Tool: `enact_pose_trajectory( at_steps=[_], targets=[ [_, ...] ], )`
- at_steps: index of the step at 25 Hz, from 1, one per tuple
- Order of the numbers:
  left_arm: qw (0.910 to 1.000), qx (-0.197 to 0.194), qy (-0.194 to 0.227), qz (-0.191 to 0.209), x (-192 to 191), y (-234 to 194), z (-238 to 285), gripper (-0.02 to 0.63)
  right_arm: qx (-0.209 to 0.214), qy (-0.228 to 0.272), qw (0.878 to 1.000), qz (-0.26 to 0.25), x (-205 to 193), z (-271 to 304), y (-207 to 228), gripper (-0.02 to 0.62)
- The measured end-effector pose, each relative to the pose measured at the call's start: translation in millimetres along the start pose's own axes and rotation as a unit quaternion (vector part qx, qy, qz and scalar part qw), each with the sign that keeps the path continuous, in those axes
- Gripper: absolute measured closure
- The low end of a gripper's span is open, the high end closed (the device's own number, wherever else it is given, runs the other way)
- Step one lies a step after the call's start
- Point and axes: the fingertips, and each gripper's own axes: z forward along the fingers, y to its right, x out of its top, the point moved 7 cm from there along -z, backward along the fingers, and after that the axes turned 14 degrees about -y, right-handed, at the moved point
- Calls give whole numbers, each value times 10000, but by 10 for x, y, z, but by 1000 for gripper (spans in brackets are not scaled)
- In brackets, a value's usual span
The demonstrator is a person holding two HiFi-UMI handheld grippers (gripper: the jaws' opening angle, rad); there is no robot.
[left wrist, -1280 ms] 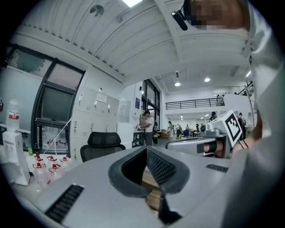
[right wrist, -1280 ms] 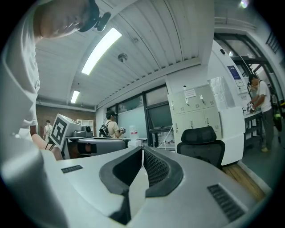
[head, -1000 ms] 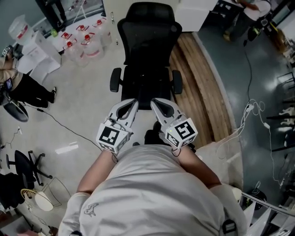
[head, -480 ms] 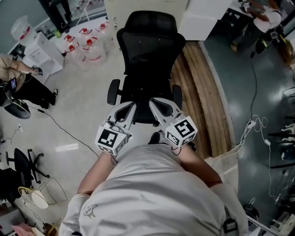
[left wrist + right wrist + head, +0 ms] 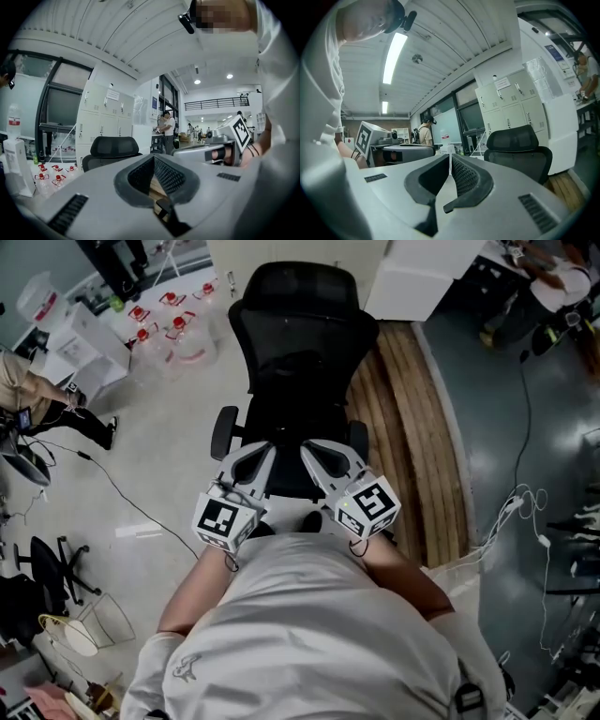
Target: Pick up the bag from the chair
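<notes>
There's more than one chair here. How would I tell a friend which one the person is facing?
Find the strip of wooden flooring running down the room; the chair stands at its left edge. It is the big black one with a tall mesh back and two armrests, unlike the small chair at the far left.

Mesh-backed chair (image 5: 302, 334), matt plastic fingers (image 5: 108, 197), wood-plank floor strip (image 5: 403, 427)

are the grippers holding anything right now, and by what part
Nothing is held. The left hand-held gripper and the right hand-held gripper both have jaws together with nothing between, pointing toward the office chair.
</notes>
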Motion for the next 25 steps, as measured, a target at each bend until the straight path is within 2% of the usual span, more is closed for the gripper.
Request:
enact_pose_trajectory(
  at_steps=[5, 12, 25],
  targets=[
    [9999, -84, -18, -106, -17, -268, 115, 598, -84, -111, 9998, 132, 34, 228, 128, 560],
    [9993, -376, 10, -27, 42, -743, 158, 598, -414, -51, 9988, 258, 181, 576, 149, 560],
    [9910, -1284, 6, 369, 56, -1692, -4, 598, -1074, 90, 9918, 681, 412, 1439, -147, 560]
  ],
)
